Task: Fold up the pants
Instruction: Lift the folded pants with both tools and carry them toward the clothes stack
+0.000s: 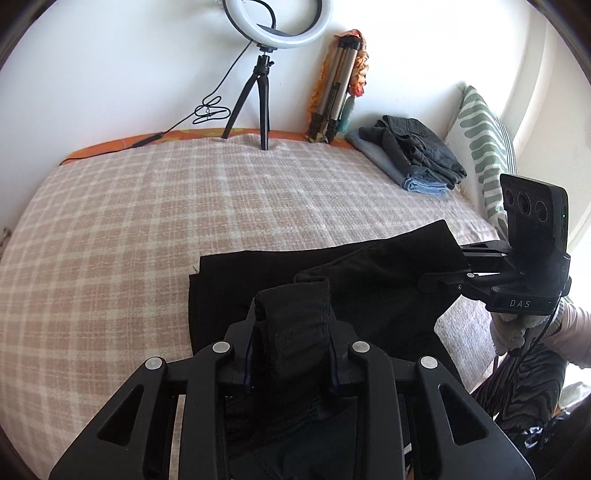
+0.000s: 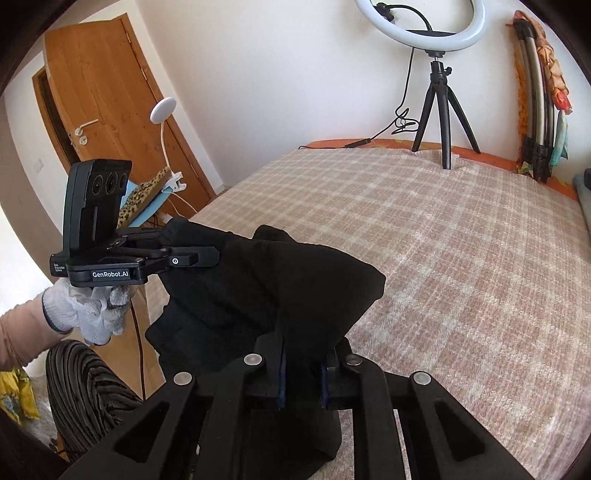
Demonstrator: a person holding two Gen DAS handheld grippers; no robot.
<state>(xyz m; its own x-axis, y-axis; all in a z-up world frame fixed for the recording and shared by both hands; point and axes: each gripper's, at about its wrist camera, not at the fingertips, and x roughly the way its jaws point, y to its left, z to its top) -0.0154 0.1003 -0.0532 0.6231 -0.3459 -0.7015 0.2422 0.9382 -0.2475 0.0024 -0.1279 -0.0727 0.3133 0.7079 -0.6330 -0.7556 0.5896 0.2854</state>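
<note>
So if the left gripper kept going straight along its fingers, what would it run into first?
The left gripper, shut on the black pants, points across the checked blanket. Ahead lies more of the pants' fabric, then probably the ring-light tripod; depth is unclear.

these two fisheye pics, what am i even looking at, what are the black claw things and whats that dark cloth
No robot here: a person holds a two-finger claw in each hand, each with a camera looking along its fingers. The left wrist picture shows the left claw at the bottom and the right claw at the right edge; the right wrist picture shows the reverse. Both are shut on the black pants, lifting one end while the rest lies on the checked bedspread. The gloved left hand grips one handle. Folded clothes sit by a pillow, and a ring light stands at the wall.
</note>
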